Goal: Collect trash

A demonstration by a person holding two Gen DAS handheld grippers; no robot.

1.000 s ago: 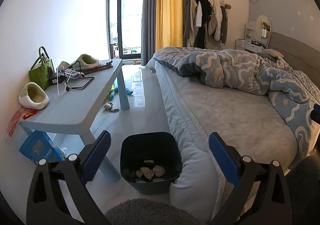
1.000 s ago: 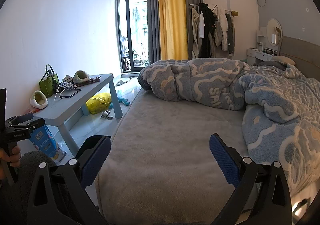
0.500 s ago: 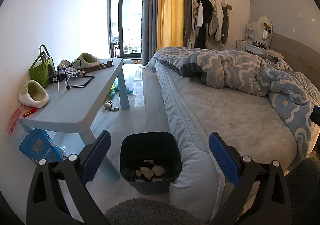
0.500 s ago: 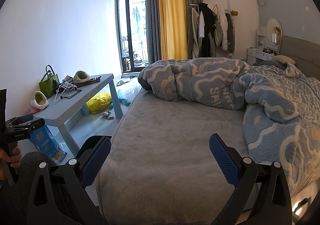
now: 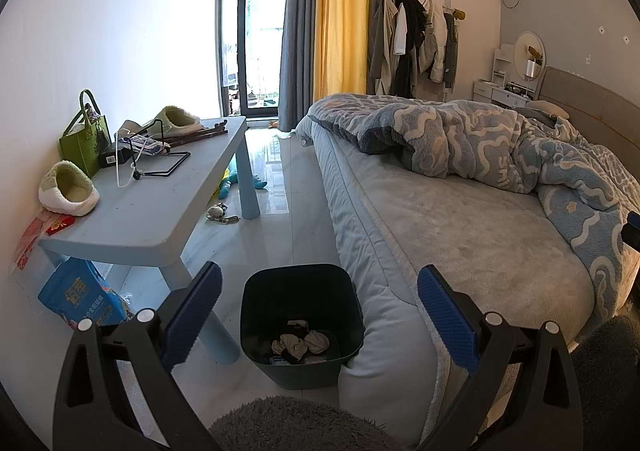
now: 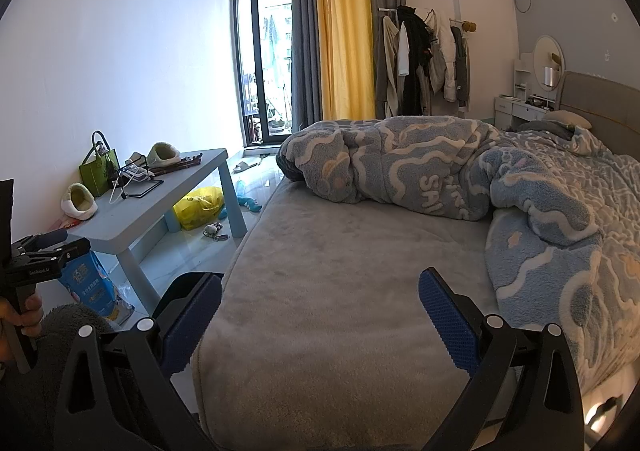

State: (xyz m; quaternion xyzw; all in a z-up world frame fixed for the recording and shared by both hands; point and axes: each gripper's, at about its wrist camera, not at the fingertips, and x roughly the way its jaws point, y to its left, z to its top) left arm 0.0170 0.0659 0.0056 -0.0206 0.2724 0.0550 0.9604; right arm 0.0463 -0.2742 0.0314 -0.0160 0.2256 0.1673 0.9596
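A dark trash bin (image 5: 300, 293) stands on the floor between the blue table and the bed, with crumpled paper wads (image 5: 301, 343) at its bottom. My left gripper (image 5: 318, 313) is open and empty, held above and just in front of the bin. My right gripper (image 6: 320, 315) is open and empty over the grey bed sheet (image 6: 340, 271). A corner of the bin (image 6: 184, 287) shows behind the right gripper's left finger. The left tool (image 6: 36, 255) shows at the left edge of the right wrist view.
A light blue table (image 5: 160, 191) holds slippers (image 5: 68, 187), a green bag (image 5: 86, 143) and a wire stand. A blue package (image 5: 80, 293) lies under it. A yellow bag (image 6: 200, 207) and small toys lie on the floor. A patterned duvet (image 6: 460, 171) is bunched on the bed.
Almost nothing has moved. The left wrist view has shifted very slightly; both grippers stay open and empty.
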